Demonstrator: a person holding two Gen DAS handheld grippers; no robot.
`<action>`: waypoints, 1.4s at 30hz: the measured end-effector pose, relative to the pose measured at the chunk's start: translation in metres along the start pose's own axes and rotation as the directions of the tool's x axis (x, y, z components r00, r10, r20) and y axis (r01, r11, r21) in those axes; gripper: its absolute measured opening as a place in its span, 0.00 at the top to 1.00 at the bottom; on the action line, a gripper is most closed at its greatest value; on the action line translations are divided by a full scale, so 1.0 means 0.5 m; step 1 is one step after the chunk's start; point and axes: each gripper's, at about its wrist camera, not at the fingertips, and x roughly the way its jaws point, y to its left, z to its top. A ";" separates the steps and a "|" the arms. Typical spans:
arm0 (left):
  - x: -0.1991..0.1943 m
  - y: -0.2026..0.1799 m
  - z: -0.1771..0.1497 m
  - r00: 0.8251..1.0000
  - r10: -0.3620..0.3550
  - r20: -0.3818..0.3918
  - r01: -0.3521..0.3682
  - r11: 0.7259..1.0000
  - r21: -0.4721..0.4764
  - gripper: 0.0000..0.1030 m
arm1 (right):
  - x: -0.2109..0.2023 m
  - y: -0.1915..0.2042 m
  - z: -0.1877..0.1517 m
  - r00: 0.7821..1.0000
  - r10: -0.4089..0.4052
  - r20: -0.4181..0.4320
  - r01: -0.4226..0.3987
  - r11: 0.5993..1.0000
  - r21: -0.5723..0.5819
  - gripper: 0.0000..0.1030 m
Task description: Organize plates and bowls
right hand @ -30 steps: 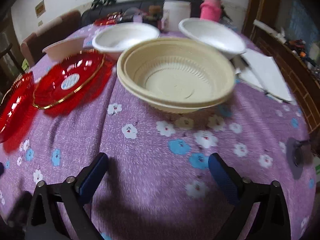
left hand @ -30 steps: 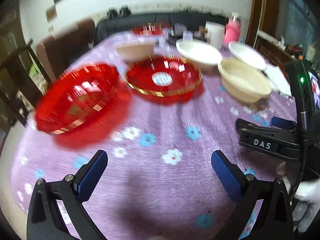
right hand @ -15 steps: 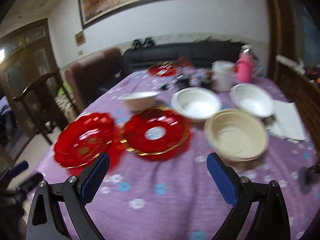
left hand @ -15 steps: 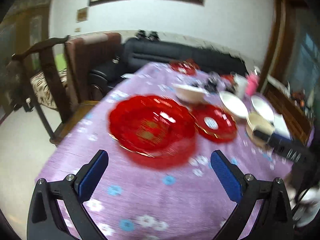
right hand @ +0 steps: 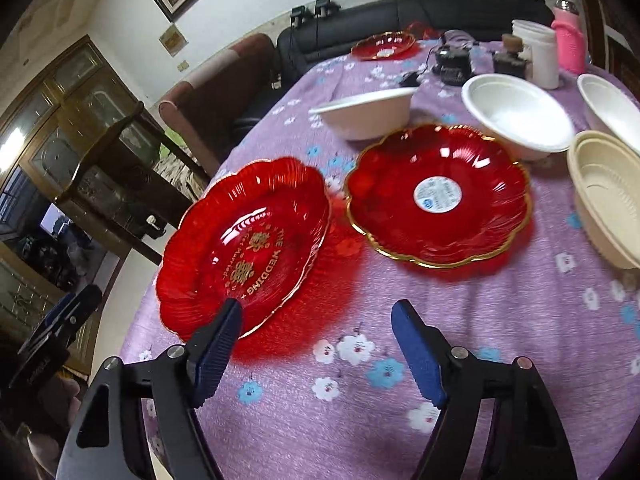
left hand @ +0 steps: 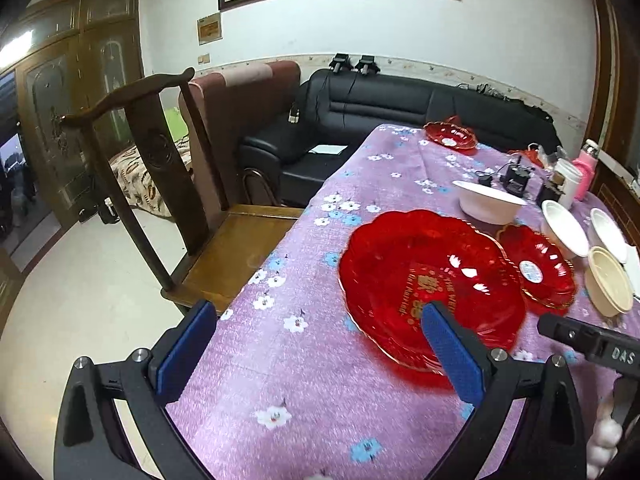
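Observation:
A big red plate with gold lettering (left hand: 428, 280) (right hand: 248, 240) lies near the left edge of the purple flowered table (left hand: 360, 184). To its right is a smaller gold-rimmed red plate (right hand: 440, 196) (left hand: 536, 268) with a round sticker. Around them stand white bowls (right hand: 368, 116) (right hand: 516, 116) (right hand: 612, 104) and a beige bowl (right hand: 608, 196). My left gripper (left hand: 320, 344) is open over the cloth, its right finger in front of the big plate's near rim. My right gripper (right hand: 316, 340) has its jaws closing; the left pad (right hand: 218, 344) overlaps the big plate's near rim and nothing is pressed.
A third red plate (right hand: 384, 44) sits at the far end. A white jar (right hand: 538, 54), a pink bottle (right hand: 568, 40) and black devices (right hand: 452, 64) stand behind the bowls. A wooden chair (left hand: 160, 184) is against the table's left side, with a black sofa (left hand: 380, 100) beyond.
Both views have pulled back and swung left, away from the beige bowl. The big red plate now lies close to both pairs of fingers. The right jaws stand narrower.

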 end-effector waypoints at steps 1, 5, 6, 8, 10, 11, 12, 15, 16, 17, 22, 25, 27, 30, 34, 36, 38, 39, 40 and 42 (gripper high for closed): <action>0.015 0.001 0.006 1.000 -0.006 -0.013 0.006 1.000 -0.005 0.00 | 0.006 0.000 0.003 1.000 0.001 -0.004 -0.001 1.000 0.002 0.21; 0.073 0.020 0.030 0.995 -0.059 -0.085 0.054 0.996 -0.068 0.00 | 0.023 0.003 0.011 1.000 0.005 -0.013 -0.005 1.000 0.017 0.21; 0.088 0.026 0.037 0.992 -0.074 -0.104 0.065 0.994 -0.087 0.00 | 0.028 0.003 0.013 1.000 0.011 -0.015 -0.011 1.000 0.027 0.21; 0.120 0.039 0.052 0.986 -0.103 -0.134 0.087 0.989 -0.123 0.00 | 0.035 0.002 0.019 1.000 0.018 -0.024 -0.017 0.999 0.039 0.21; 0.152 0.047 0.064 0.979 -0.127 -0.159 0.104 0.984 -0.144 0.00 | 0.044 0.001 0.023 0.999 0.024 -0.032 -0.022 0.999 0.050 0.21; 0.170 0.047 0.070 0.974 -0.145 -0.172 0.119 0.982 -0.149 0.00 | 0.049 0.002 0.025 0.999 0.026 -0.037 -0.024 0.998 0.053 0.23; 0.180 0.045 0.073 0.971 -0.155 -0.183 0.129 0.980 -0.149 0.01 | 0.055 0.004 0.027 0.999 0.024 -0.042 -0.022 0.998 0.056 0.24; 0.224 0.030 0.082 0.954 -0.191 -0.230 0.161 0.977 -0.141 0.12 | 0.069 0.010 0.029 0.998 0.022 -0.051 -0.018 0.998 0.065 0.30; 0.237 0.025 0.083 0.950 -0.199 -0.242 0.168 0.975 -0.143 0.12 | 0.075 0.010 0.031 0.998 0.016 -0.054 -0.013 0.998 0.068 0.31; 0.247 0.022 0.084 0.947 -0.205 -0.248 0.171 0.974 -0.150 0.12 | 0.080 0.010 0.034 0.998 0.011 -0.055 -0.007 0.997 0.072 0.34; 0.290 0.004 0.087 0.940 -0.207 -0.270 0.166 0.972 -0.169 0.12 | 0.105 0.006 0.050 0.998 -0.015 -0.061 0.020 0.996 0.092 0.36; 0.305 -0.007 0.089 0.940 -0.197 -0.280 0.155 0.974 -0.163 0.12 | 0.120 0.008 0.060 0.997 -0.026 -0.067 0.033 0.995 0.090 0.41; 0.313 -0.010 0.088 0.934 -0.206 -0.292 0.162 0.972 -0.170 0.19 | 0.127 0.009 0.061 0.997 -0.028 -0.073 0.035 0.995 0.090 0.46; 0.325 -0.019 0.083 0.920 -0.227 -0.321 0.182 0.969 -0.164 0.45 | 0.136 0.007 0.057 0.996 -0.039 -0.080 0.046 0.995 0.090 0.51; 0.329 -0.027 0.076 0.919 -0.208 -0.336 0.168 0.975 -0.145 0.70 | 0.138 0.003 0.057 0.996 -0.035 -0.077 0.042 0.995 0.095 0.53; 0.325 -0.027 0.074 0.919 -0.211 -0.333 0.167 0.974 -0.155 0.73 | 0.139 0.003 0.054 0.997 -0.023 -0.080 0.030 0.995 0.093 0.67; 0.318 -0.027 0.070 0.917 -0.219 -0.332 0.172 0.971 -0.167 0.75 | 0.145 0.001 0.052 0.996 -0.003 -0.090 0.012 0.995 0.098 0.76; 0.314 -0.027 0.069 0.919 -0.218 -0.329 0.171 0.971 -0.166 0.76 | 0.143 0.000 0.052 0.996 -0.015 -0.084 0.023 0.995 0.097 0.80; 0.310 -0.027 0.066 0.921 -0.212 -0.327 0.166 0.973 -0.163 0.76 | 0.141 0.001 0.052 0.997 -0.023 -0.078 0.030 0.995 0.093 0.82; 0.303 -0.026 0.063 0.922 -0.212 -0.324 0.165 0.972 -0.165 0.77 | 0.134 0.001 0.050 0.997 -0.022 -0.072 0.028 0.996 0.087 0.84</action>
